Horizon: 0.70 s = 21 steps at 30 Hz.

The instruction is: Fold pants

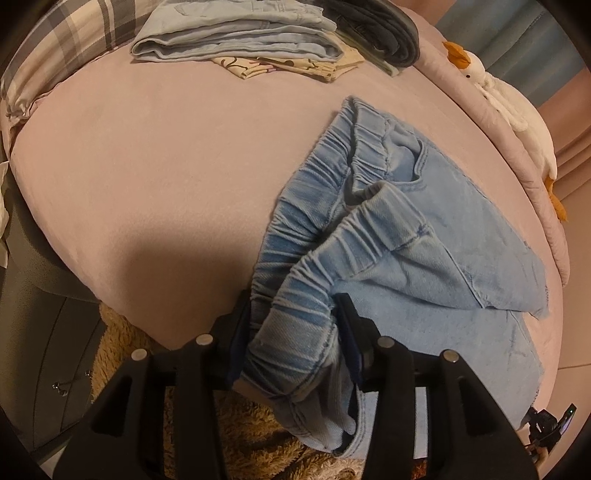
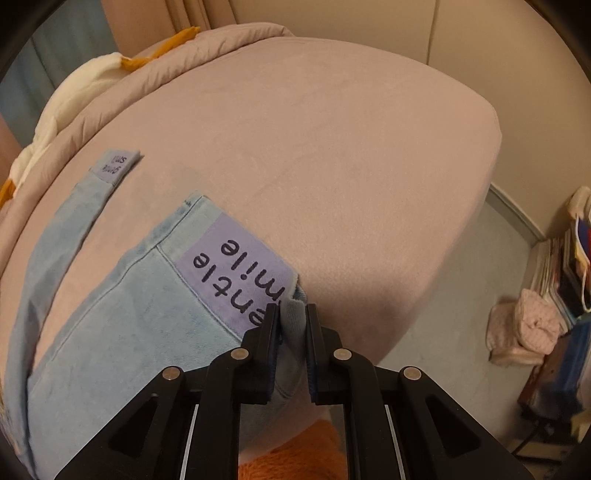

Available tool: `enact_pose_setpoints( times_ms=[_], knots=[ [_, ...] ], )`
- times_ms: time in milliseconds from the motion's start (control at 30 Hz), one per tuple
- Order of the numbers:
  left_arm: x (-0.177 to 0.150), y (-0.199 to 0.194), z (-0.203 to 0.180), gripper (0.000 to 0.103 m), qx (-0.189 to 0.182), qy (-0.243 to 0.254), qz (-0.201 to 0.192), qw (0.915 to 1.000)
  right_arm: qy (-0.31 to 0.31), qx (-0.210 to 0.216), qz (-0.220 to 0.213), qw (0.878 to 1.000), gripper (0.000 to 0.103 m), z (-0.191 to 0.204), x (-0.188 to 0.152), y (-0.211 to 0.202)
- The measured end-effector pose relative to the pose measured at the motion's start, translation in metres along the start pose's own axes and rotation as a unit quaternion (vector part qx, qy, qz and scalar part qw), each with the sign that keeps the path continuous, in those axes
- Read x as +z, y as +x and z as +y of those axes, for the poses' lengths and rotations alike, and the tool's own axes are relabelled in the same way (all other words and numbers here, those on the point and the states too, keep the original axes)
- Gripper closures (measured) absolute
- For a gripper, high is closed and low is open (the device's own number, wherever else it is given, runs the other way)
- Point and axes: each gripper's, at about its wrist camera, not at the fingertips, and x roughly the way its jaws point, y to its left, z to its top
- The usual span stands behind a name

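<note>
Light blue denim pants (image 1: 424, 240) lie on the pink bed (image 1: 147, 166), their elastic waistband rumpled and turned toward me. My left gripper (image 1: 291, 299) holds a bunched part of the waistband at the bed's near edge; the cloth fills the gap and touches both pads. In the right wrist view, a pant leg (image 2: 110, 314) ends in a lilac label (image 2: 236, 269). My right gripper (image 2: 293, 310) is shut on that leg's hem corner beside the label. The other leg's label (image 2: 114, 166) lies flat further back.
A stack of folded clothes (image 1: 240, 40) and dark jeans (image 1: 376, 29) sit at the bed's far side, with a plaid pillow (image 1: 55, 44) at left. A plush goose (image 1: 495, 92) lies along the right edge. A pink bundle (image 2: 524, 328) and books (image 2: 565, 266) stand on the floor.
</note>
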Motion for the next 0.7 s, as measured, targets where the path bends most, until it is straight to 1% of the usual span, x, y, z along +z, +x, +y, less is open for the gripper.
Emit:
enact_pose_setpoints(
  times_ms=[67, 133, 167, 200, 233, 267, 300, 333, 367, 433, 500, 567, 600, 700],
  knots=[
    [0.000, -0.002, -0.001, 0.056, -0.001, 0.002, 0.002, 1.0000, -0.002, -0.009, 0.002, 1.000, 0.093, 0.000, 0.001, -0.001],
    [0.001, -0.007, -0.004, 0.052, 0.009, 0.010, 0.010, 0.9999, -0.010, -0.018, 0.002, 1.000, 0.092, 0.004, 0.002, -0.004],
    [0.001, -0.013, -0.006, 0.049, 0.015, 0.009, 0.007, 0.9998, -0.017, -0.028, 0.004, 0.999, 0.087, 0.005, 0.003, -0.007],
    [0.001, -0.019, -0.006, 0.042, 0.016, 0.008, 0.001, 0.9998, -0.023, -0.036, 0.003, 0.999, 0.083, 0.007, 0.004, -0.010],
    [0.002, -0.029, -0.009, 0.034, 0.008, 0.012, -0.010, 0.9998, -0.026, -0.041, -0.002, 0.999, 0.075, 0.008, 0.005, -0.016],
    [0.003, -0.037, -0.012, 0.030, 0.003, 0.016, -0.019, 0.9997, -0.025, -0.033, -0.010, 0.999, 0.061, 0.009, 0.007, -0.026],
    [0.004, -0.043, -0.015, 0.024, 0.001, 0.019, -0.025, 0.9995, -0.023, -0.018, -0.019, 0.999, 0.054, 0.011, 0.010, -0.037],
    [0.006, -0.051, -0.020, 0.021, -0.001, 0.024, -0.036, 0.9991, -0.022, -0.008, -0.025, 0.999, 0.042, 0.013, 0.011, -0.043],
    [0.008, -0.059, -0.026, 0.020, -0.002, 0.029, -0.047, 0.9985, -0.021, 0.009, -0.038, 0.999, 0.036, 0.017, 0.015, -0.057],
    [0.011, -0.069, -0.038, 0.015, -0.007, 0.037, -0.059, 0.9976, -0.028, 0.032, -0.058, 0.997, 0.032, 0.030, 0.020, -0.078],
    [0.015, -0.079, -0.055, 0.013, -0.024, 0.048, -0.073, 0.9959, -0.044, 0.055, -0.077, 0.995, 0.026, 0.050, 0.024, -0.095],
    [0.018, -0.084, -0.070, 0.008, -0.037, 0.061, -0.081, 0.9942, -0.064, 0.077, -0.088, 0.991, 0.018, 0.068, 0.026, -0.109],
    [0.018, -0.085, -0.074, 0.006, -0.041, 0.066, -0.084, 0.9935, -0.078, 0.092, -0.093, 0.988, 0.017, 0.081, 0.027, -0.115],
    [0.021, -0.085, -0.093, 0.005, -0.051, 0.088, -0.088, 0.9908, -0.110, 0.130, -0.092, 0.981, 0.016, 0.111, 0.027, -0.123]
  ],
)
